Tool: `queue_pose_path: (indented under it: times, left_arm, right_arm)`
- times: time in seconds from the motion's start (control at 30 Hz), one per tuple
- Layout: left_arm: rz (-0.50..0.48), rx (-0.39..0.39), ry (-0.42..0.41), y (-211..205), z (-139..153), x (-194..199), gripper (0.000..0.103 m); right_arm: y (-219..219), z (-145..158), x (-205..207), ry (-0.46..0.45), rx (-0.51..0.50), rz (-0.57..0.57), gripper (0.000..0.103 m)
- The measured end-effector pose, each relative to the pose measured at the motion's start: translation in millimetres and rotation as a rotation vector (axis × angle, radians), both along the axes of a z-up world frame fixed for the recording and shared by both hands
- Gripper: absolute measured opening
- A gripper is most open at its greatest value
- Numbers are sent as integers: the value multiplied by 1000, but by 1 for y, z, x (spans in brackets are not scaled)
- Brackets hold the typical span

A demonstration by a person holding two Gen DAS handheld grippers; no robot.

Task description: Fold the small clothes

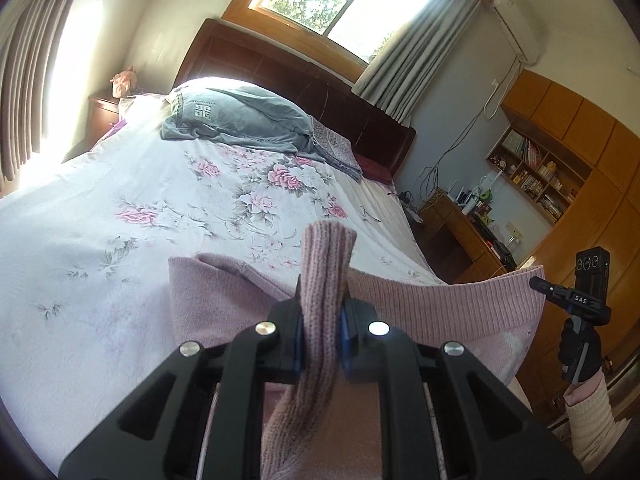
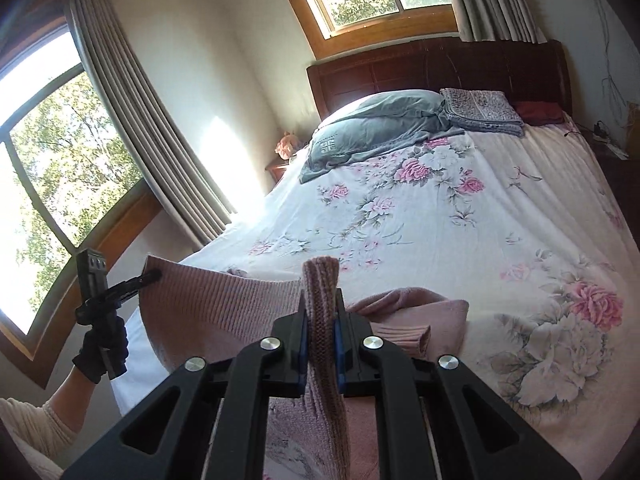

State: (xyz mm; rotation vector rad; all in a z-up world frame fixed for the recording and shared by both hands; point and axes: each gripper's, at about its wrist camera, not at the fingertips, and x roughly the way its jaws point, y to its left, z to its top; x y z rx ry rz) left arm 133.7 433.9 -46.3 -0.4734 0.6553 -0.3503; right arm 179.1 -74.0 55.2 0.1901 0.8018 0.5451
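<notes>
A small pink knitted sweater (image 1: 440,300) hangs stretched between both grippers above the near end of the bed. My left gripper (image 1: 322,320) is shut on one corner of its ribbed hem, which bunches up between the blue pads. In the right wrist view my right gripper (image 2: 320,320) is shut on the other corner of the sweater (image 2: 208,304). Each gripper also shows in the other's view, at the hem's far end: the right gripper (image 1: 538,282) and the left gripper (image 2: 154,276). A gloved hand (image 2: 102,350) holds the left one. The sweater's lower part is hidden under the grippers.
The bed carries a white floral sheet (image 2: 460,232), with a grey pillow (image 1: 240,120) and a folded patterned blanket (image 2: 480,110) by the dark headboard (image 1: 300,72). A desk (image 1: 452,220) and wooden shelves (image 1: 540,176) stand to the right of the bed, curtained windows (image 2: 60,168) to its left.
</notes>
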Motion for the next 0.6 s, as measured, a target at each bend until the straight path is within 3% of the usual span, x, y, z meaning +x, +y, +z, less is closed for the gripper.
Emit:
queue_pose_path:
  times: [0.17, 0.37, 0.5, 0.6]
  left_arm:
    - [47, 26, 69, 8, -27, 50, 12]
    - [13, 93, 217, -7, -75, 92, 14]
    - [42, 65, 260, 3, -85, 93, 35]
    - [54, 36, 267, 17, -80, 78, 38]
  right_arm:
    - [3, -32, 60, 81, -19, -64, 10]
    - [9, -113, 105, 265, -114, -136, 11]
    - [-1, -142, 97, 331, -111, -194, 19]
    - [-6, -134, 79, 285, -134, -196, 30]
